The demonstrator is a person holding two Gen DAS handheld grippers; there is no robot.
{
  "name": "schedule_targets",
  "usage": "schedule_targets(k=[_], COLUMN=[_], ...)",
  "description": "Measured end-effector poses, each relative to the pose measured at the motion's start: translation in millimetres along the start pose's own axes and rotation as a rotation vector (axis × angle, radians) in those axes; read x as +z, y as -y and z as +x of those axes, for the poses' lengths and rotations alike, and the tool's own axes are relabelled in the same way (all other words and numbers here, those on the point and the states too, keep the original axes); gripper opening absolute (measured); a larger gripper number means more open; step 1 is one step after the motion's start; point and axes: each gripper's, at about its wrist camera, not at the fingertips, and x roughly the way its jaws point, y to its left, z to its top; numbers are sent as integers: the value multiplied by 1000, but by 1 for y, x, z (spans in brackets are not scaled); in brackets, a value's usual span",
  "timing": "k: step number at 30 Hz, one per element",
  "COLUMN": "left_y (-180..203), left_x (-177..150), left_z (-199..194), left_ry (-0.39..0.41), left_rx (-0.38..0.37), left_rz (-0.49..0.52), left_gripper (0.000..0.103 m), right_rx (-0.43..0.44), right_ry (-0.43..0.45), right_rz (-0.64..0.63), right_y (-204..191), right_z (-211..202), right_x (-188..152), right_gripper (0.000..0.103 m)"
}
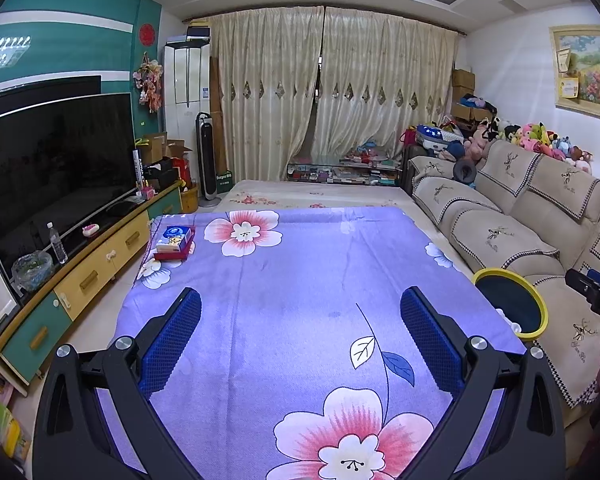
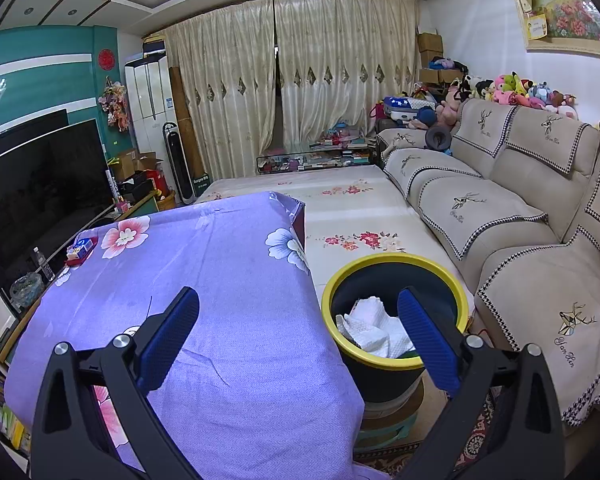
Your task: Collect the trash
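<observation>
Both grippers, left (image 1: 300, 334) and right (image 2: 298, 330), gape empty over the cloth (image 1: 300, 280); tissue box (image 1: 175, 242) sits far-left, bin (image 2: 396, 320) beside the right edge.

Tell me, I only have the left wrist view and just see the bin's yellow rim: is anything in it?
Observer: Yes, crumpled white paper lies inside the bin.
Operator: Are the right tongs holding anything?
Observer: No, the right tongs are open and empty, one finger over the bin.
Operator: What does the bin stand on?
Observer: It sits raised on a stool-like stand, beside the table's edge.
</observation>
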Motion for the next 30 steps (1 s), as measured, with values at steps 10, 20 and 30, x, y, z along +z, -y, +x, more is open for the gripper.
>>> schedule_targets(k=[10, 20, 30], left_y=[0, 1, 3], left_x=[1, 0, 0], left_z=[2, 3, 4], left_ry=[-3, -5, -8], left_rx=[-1, -1, -1], left_rz=[0, 2, 7], left_gripper=[98, 98, 98], right_rx=[2, 1, 1], right_ry=[-2, -3, -4], right_rz=[2, 4, 5], right_y=[1, 0, -2], right_z=[2, 2, 4], right_x=[-1, -1, -3], right_gripper=[95, 95, 95])
